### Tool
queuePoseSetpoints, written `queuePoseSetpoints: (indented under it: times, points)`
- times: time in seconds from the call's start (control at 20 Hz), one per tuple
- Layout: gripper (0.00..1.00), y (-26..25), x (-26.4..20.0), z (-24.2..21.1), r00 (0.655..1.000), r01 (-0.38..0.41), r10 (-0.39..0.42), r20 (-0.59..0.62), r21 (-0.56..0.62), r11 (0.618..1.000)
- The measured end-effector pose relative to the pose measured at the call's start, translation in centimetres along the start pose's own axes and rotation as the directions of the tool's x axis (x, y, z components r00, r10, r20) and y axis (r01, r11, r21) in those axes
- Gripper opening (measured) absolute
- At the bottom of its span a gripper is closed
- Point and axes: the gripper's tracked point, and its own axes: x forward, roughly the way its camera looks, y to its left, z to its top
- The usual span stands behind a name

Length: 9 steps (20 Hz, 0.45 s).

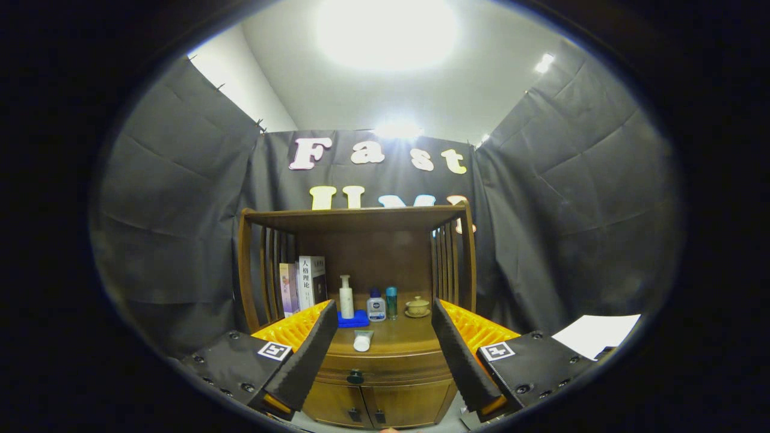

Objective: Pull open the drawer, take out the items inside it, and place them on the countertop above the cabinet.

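Gripper [385, 355] up close, fingers spread wide with nothing between them, aimed straight at the wooden cabinet [379, 400]; between the fingers and just ahead sits the drawer [385, 373], front flush with the cabinet, so it reads as shut right now; whatever is inside it is hidden. Its small dark knob [355, 377] is the one place to take hold, I'd say: hard, smooth, a small target, so a squeeze square across it and a straight pull outward; a wooden drawer should slide stiffly and may bind if tugged off-line. Two doors below it are closed. Just above, on the countertop [409, 340], a white tube [363, 341] lies on its side near the front edge; whether it came out of the drawer cannot be told, and a shut drawer fits either end of the job. Light and likely slick, it could roll off that edge. Farther back: pump bottle [346, 297] on a blue pad [353, 320], small bottle [376, 307], slim blue bottle [391, 302], a fragile-looking lidded cup [417, 307], books [304, 284]. Open room is the countertop's front right; slatted sides and the shelf overhead limit the lift.
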Motion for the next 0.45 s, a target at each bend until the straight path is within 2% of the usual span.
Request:
queuePoseSetpoints:
  times: [0.25, 0.45]
  points:
    - [0.98, -0.4, -0.4, 0.0, 1.0, -0.005, 0.005, 0.005, 0.024, 1.0]
    - [0.98, 0.7, -0.5, -0.7, 0.999, -0.04, 0.04, -0.009, 0.013, 0.999]
